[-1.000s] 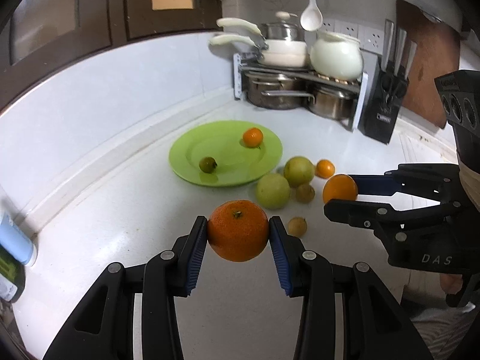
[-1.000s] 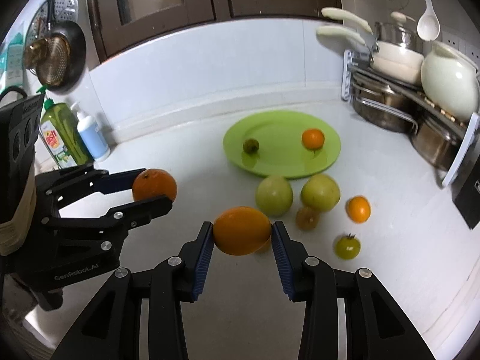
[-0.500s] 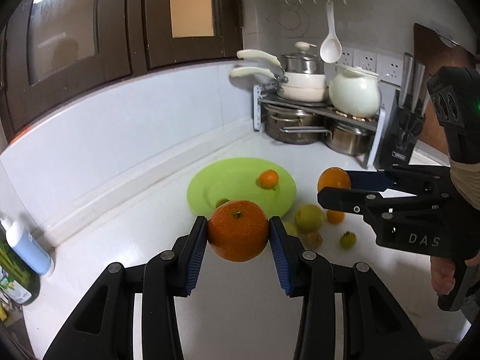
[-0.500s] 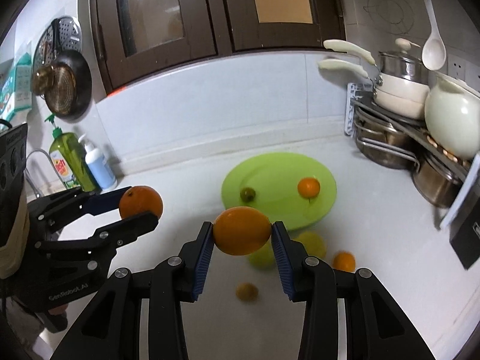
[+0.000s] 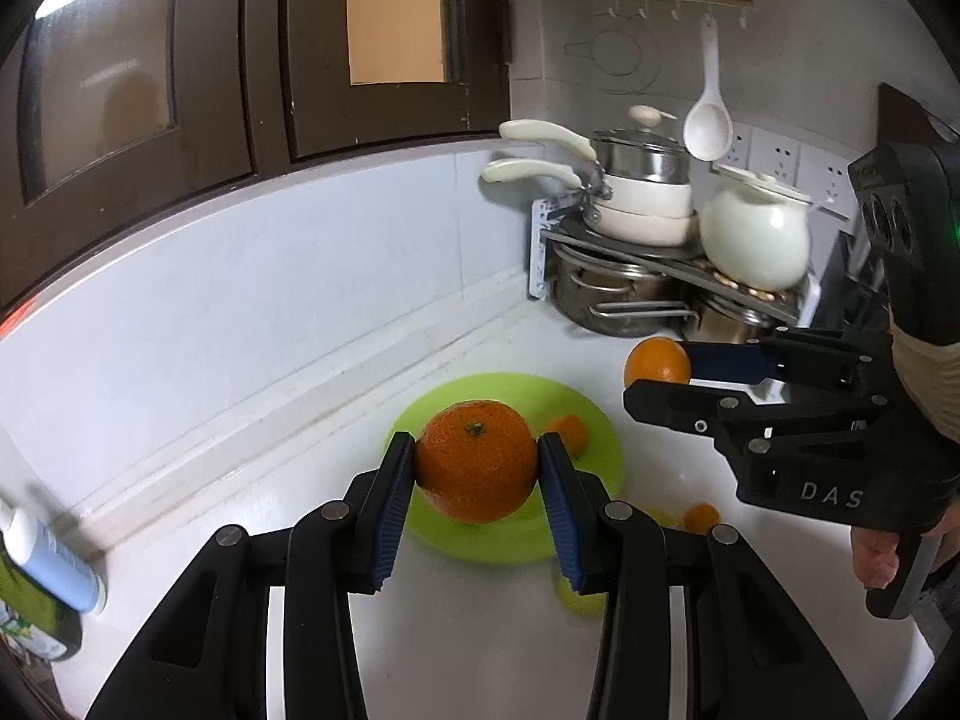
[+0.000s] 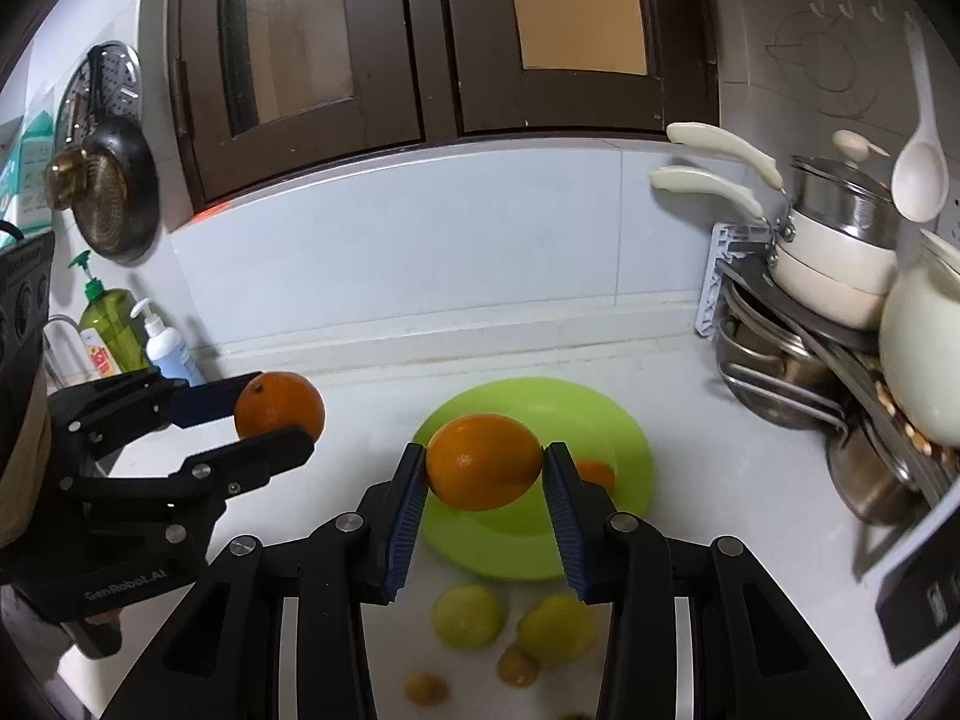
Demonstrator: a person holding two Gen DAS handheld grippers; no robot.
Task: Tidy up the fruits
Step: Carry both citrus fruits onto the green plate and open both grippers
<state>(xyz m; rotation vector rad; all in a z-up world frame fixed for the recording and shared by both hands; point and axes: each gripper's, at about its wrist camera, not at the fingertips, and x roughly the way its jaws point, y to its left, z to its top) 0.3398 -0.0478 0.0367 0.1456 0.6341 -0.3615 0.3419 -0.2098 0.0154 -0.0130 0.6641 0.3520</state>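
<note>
Left gripper (image 5: 477, 468) squeezes a big orange (image 5: 476, 461) between its blue pads, up above the green plate (image 5: 510, 534). Right gripper (image 6: 485, 471) pinches a smooth orange (image 6: 483, 469) above that plate too. Small fruits (image 6: 468, 615) lie beside the plate.

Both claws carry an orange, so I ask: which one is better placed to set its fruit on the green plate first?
Neither clearly. The left claw and right claw each hold an orange before the plate.
</note>
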